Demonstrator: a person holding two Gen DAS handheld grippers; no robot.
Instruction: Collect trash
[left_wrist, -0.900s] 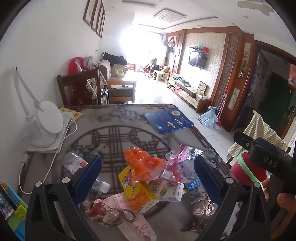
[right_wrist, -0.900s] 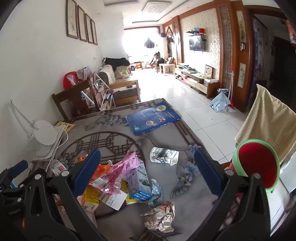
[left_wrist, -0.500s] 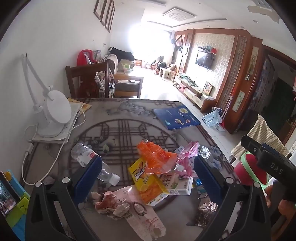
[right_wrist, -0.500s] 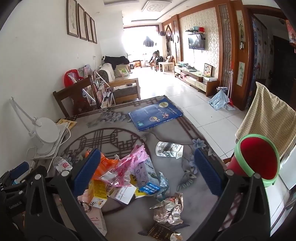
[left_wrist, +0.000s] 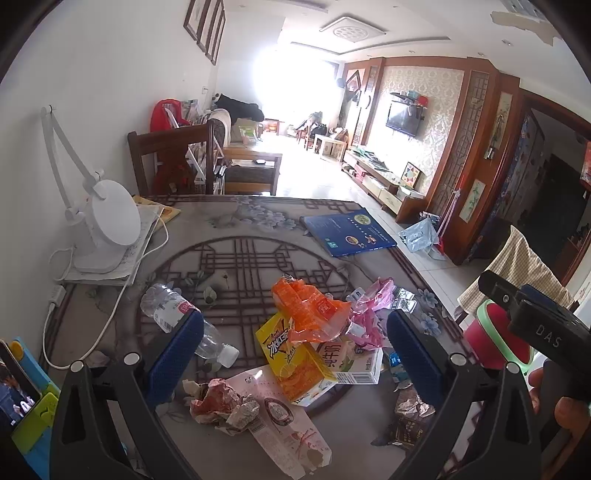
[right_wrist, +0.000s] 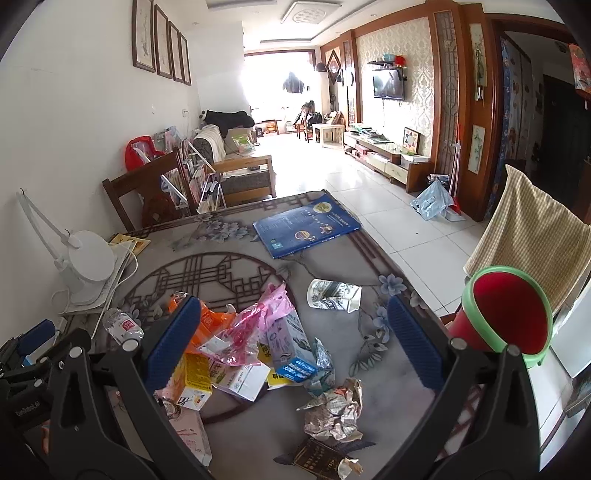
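- A patterned table (left_wrist: 258, 221) carried a heap of trash (left_wrist: 317, 332) at its near edge, framed between the spread, empty fingers of the left gripper (left_wrist: 293, 339), which hovered above without touching.
- The right gripper (right_wrist: 295, 339) likewise hung with fingers wide apart, holding nothing, over the same heap.
- One red bin (right_wrist: 506, 314) with a green rim stood off the table's right edge.
- One blue book (right_wrist: 306, 227) lay far right; one white lamp (left_wrist: 107, 229) stood far left.
- One plastic bottle (left_wrist: 177, 317) lay partly behind the left finger.
- One yellow carton (left_wrist: 295, 362) and one orange wrapper (left_wrist: 310, 314) topped the heap.
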